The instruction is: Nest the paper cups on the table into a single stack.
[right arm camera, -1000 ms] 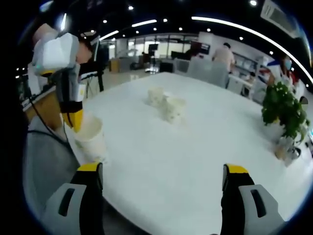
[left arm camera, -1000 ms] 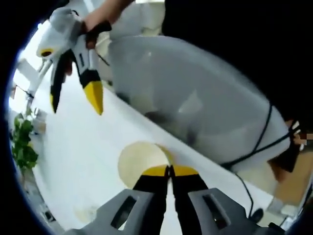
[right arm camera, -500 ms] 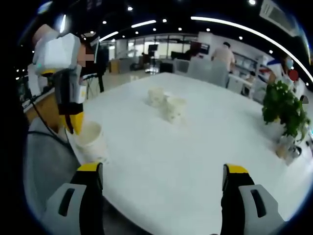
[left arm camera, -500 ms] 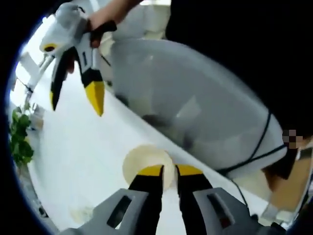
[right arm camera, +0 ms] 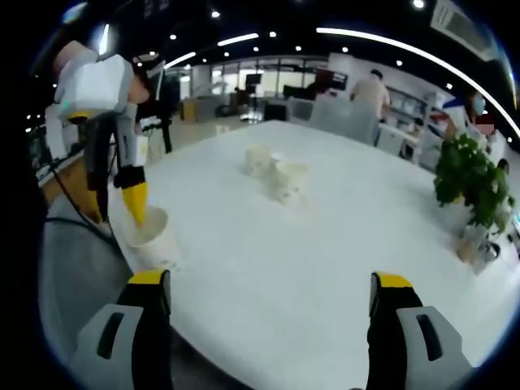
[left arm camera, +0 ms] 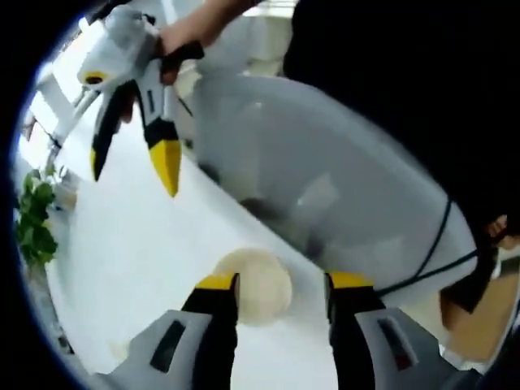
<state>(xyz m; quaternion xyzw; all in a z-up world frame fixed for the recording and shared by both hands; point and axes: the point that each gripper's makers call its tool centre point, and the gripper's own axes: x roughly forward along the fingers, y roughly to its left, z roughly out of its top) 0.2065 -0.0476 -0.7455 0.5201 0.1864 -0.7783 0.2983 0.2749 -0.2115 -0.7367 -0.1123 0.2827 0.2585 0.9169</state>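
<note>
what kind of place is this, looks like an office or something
Probably an open-plan office or showroom: a big white table with paper cups on it, a potted plant at its edge, ceiling spotlights and strip lights, and people at desks in the background.

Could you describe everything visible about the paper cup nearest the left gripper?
The paper cup is plain white and looks like thin paper, standing upright and empty near the white table's edge. Its round open mouth faces up. The left gripper hangs over it with jaws open, one yellow tip just inside the rim, the other outside. It stands apart from the other cups.
</note>
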